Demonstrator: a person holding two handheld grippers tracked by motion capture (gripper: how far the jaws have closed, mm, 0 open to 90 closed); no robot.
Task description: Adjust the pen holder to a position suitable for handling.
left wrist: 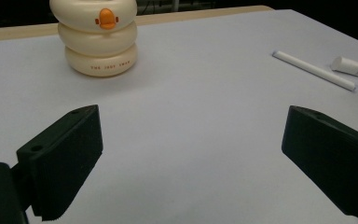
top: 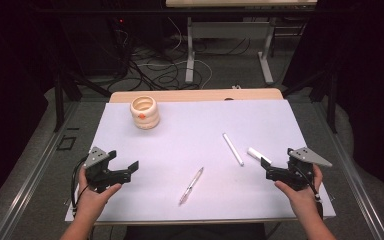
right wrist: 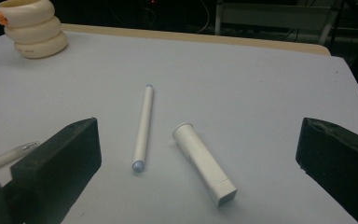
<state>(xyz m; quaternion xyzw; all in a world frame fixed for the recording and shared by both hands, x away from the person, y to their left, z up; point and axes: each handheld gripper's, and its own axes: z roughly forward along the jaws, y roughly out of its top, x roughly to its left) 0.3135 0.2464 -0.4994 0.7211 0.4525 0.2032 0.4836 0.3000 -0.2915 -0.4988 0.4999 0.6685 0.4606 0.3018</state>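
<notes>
Pens: a slim white pen lies right of centre in the high view, a stubby white capped tube just beside it on its right, the two apart; a clear pen lies lower centre, well apart from both.
Right hand-held gripper: lower right of the high view, jaws wide apart, empty, its tips near the capped tube.
Left hand-held gripper: lower left, jaws spread wide, holding nothing.
Holder: a cream pot of stacked rings stands upright at upper left of the high view, well apart from the pens.
Table: covered by a pale sheet, bare between grippers and pens.
Right gripper view: slim pen and tube lie between the jaws, the tube's open rim toward the far edge; clear pen at left edge.
Left gripper view: an orange beak mark and small lettering on the pot; pen and tube at upper right.
</notes>
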